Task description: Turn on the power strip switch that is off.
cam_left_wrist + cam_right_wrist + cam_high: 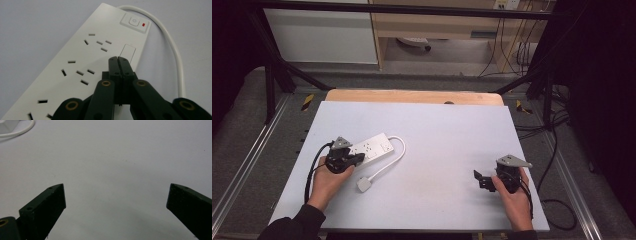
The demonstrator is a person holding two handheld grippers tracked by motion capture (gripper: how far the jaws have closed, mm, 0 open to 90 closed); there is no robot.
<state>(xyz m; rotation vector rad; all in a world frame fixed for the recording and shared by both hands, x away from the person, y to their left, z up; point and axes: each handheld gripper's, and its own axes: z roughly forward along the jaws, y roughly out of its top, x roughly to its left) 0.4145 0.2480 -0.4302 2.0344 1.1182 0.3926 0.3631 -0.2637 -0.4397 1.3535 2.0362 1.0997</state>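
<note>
A white power strip (371, 147) lies on the left half of the table, its white cable (391, 161) looping round to a plug (364, 184) near the middle. My left gripper (358, 159) is shut with nothing between its jaws, its tips resting over the strip's near end. The left gripper view shows the shut tips (118, 60) above the power strip (82, 57), short of the switch with a red light (135, 22). My right gripper (477, 178) stands open on the right side, over bare table. Its jaws are wide apart around the gripper's midpoint (115, 195).
The pale grey table top (442, 140) has a wooden strip along its far edge (412, 96). Black frame posts (274, 75) and floor cables (552, 150) surround it. In the right gripper view a bit of white cable (17, 132) sits at the top left.
</note>
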